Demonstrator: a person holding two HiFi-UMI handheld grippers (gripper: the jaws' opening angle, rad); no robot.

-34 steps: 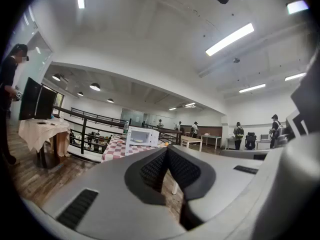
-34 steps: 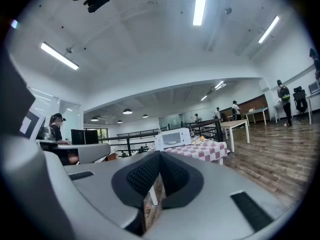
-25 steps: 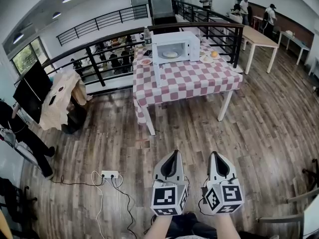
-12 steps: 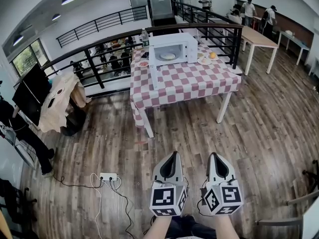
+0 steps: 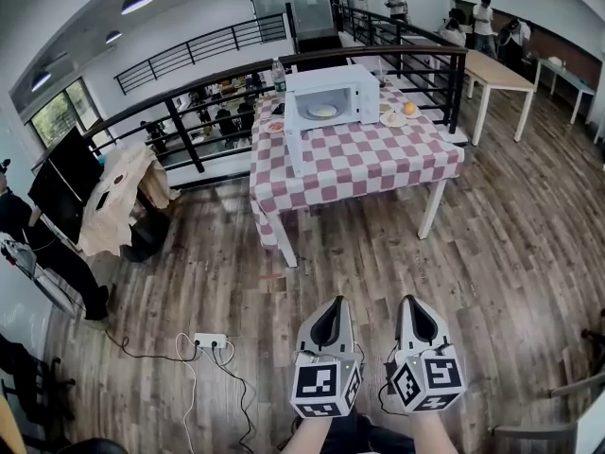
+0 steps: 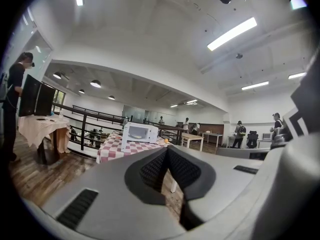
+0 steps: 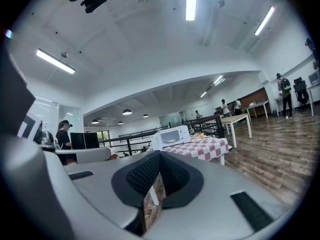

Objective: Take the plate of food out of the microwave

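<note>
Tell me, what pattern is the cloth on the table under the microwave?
Red-and-white checks cover the tablecloth; it shows best in the head view.

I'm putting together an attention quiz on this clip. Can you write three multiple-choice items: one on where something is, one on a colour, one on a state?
1. Where is the plate of food? A in a sink; B inside the microwave; C on a shelf.
2. What covers the table? A a red and white checked tablecloth; B a plain blue cloth; C green stripes.
3. How is the microwave door? A shut; B open; C missing.

Answers: B, the plate shows in the lit cavity; A, the checks are plain in the head view; B, the door swings out at the microwave's left.
</note>
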